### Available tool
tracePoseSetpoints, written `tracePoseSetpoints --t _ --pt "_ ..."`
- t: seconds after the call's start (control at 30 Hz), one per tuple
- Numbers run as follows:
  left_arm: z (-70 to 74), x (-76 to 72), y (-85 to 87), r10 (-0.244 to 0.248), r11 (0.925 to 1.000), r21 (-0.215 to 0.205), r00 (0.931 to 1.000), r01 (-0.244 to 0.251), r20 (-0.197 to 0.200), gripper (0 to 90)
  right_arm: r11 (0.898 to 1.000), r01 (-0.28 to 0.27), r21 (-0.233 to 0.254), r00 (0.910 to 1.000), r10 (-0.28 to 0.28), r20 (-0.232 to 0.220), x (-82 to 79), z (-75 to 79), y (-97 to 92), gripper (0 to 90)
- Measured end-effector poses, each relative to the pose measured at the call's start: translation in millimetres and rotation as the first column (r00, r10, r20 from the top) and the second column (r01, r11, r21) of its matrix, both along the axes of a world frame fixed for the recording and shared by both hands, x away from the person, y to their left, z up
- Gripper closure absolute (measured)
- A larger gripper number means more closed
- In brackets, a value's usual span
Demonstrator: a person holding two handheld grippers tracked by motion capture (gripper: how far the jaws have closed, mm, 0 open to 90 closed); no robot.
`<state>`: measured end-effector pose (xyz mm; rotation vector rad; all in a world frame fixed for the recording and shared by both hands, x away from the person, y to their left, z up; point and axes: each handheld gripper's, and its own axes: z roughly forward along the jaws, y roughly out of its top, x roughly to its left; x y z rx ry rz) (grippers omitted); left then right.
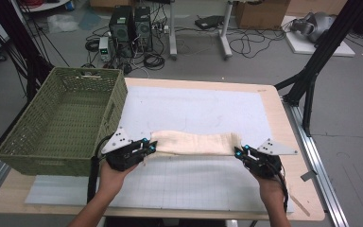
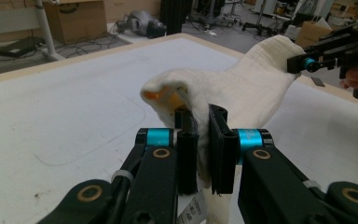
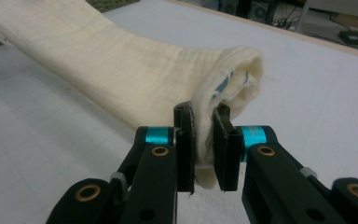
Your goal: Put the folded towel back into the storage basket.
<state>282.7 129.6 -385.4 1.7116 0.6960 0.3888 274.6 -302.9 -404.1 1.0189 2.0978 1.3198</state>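
Pinching opposite ends of the towel [image 1: 196, 143], the left gripper [image 1: 147, 146] and right gripper [image 1: 240, 151] hold it stretched between them above the mat [image 1: 194, 106]. Both sets of jaws are pressed onto folded cloth (cream, sagging slightly mid-span). Basket [image 1: 61, 123] sits just beside the left gripper.

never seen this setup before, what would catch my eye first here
The cream towel, stretched across the middle of the white mat, with the left gripper clamped on one end and the right gripper on the other. Next, the green woven basket at the table's left edge.
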Motion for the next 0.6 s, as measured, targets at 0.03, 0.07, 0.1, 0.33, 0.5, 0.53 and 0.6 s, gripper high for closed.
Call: tracePoseSetpoints --t 0.03,0.07,0.1,0.33,0.5,0.53,0.6 --pt "1.8 0.0 1.9 0.002 1.0 -0.002 1.0 -0.002 0.001 82.8 1.0 -0.002 0.005 1.0 0.001 0.008 1.2 1.3 1.4 80.6" --pt "3.8 0.0 4.0 0.004 1.0 -0.006 1.0 -0.004 0.004 82.7 1.0 -0.004 0.009 0.9999 0.004 0.014 2.4 2.7 2.9 80.6" --pt "4.8 -0.2 5.2 0.008 0.9999 -0.011 1.0 -0.008 0.005 82.8 1.0 -0.006 0.012 0.9998 0.006 0.021 4.3 4.1 4.8 80.6" --pt "18.2 -2.3 15.8 0.031 0.9987 -0.041 0.9991 -0.029 0.028 82.8 1.0 -0.022 0.02 0.9978 0.02 0.063 16.0 21.6 13.0 80.7" --pt "23.4 -4.1 19.2 0.051 0.9982 -0.033 0.9977 -0.049 0.045 82.9 0.999 -0.034 -0.001 0.9962 0.034 0.08 28.9 34.3 20.5 80.9" --pt "25.4 -4.6 20.9 0.056 0.9981 -0.031 0.9971 -0.054 0.051 82.9 0.999 -0.034 0.0 0.9959 0.034 0.083 31.8 37.2 22.2 80.9" --pt "28.6 -4.9 23.8 0.063 0.9975 -0.035 0.9961 -0.061 0.061 82.9 0.999 -0.037 0.008 0.9955 0.036 0.088 38.8 44.0 25.9 80.9"
